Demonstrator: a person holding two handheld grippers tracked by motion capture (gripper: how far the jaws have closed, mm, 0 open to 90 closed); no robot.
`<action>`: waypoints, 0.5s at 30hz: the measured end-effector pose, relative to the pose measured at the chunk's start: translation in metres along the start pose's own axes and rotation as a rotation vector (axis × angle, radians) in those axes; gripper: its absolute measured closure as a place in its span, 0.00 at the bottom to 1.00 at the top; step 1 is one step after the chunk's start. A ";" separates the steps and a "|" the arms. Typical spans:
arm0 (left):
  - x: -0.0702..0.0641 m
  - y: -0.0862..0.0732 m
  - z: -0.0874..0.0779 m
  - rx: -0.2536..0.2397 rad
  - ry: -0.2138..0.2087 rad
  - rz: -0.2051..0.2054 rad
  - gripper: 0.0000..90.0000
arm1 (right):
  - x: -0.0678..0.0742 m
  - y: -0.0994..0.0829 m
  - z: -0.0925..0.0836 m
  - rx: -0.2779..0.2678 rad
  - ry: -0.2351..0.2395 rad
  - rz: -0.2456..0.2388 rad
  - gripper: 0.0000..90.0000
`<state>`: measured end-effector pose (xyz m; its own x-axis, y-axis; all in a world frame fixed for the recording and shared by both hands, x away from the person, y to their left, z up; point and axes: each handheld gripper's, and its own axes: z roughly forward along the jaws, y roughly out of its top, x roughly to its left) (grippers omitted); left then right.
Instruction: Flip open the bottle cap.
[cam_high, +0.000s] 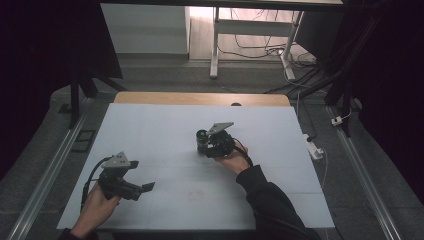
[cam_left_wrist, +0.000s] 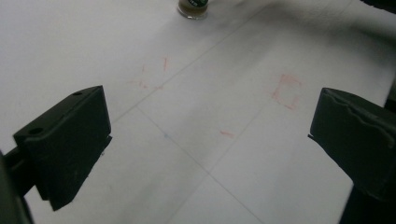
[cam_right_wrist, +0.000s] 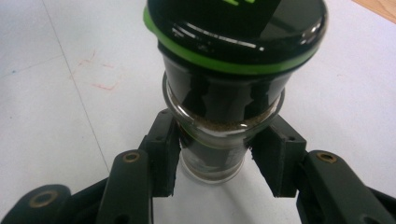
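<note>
— Where does the jar (cam_high: 201, 141) stand?
— On the table (cam_high: 165, 130), a little right of its middle and toward the far half, upright.

— And the right gripper (cam_high: 205, 146)?
— Right at the jar, coming in from the jar's right and near side. In the right gripper view its jaws sit on either side of the jar's body, below the lid (cam_right_wrist: 236, 28), touching the glass.

— The left gripper (cam_high: 148, 187)?
— Near the table's front left corner, well apart from the jar, jaws spread wide. In the left gripper view the jar stands far ahead, with bare table between the jaws.
</note>
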<state>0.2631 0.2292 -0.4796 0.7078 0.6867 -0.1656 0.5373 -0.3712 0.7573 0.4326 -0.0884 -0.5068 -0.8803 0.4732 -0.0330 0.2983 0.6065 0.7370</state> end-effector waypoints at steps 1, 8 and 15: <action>0.000 0.005 0.006 0.002 0.003 0.009 0.00 | 0.000 0.000 0.000 0.000 0.000 0.000 0.59; 0.004 0.023 0.022 -0.011 -0.009 0.011 0.00 | 0.000 0.000 0.000 0.000 0.002 0.000 0.59; 0.005 0.041 0.042 -0.012 -0.020 0.022 0.00 | 0.000 0.000 0.000 0.002 0.001 -0.003 0.59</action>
<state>0.3077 0.1910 -0.4759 0.7286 0.6656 -0.1616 0.5163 -0.3786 0.7682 0.4328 -0.0883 -0.5066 -0.8816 0.4707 -0.0341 0.2967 0.6091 0.7355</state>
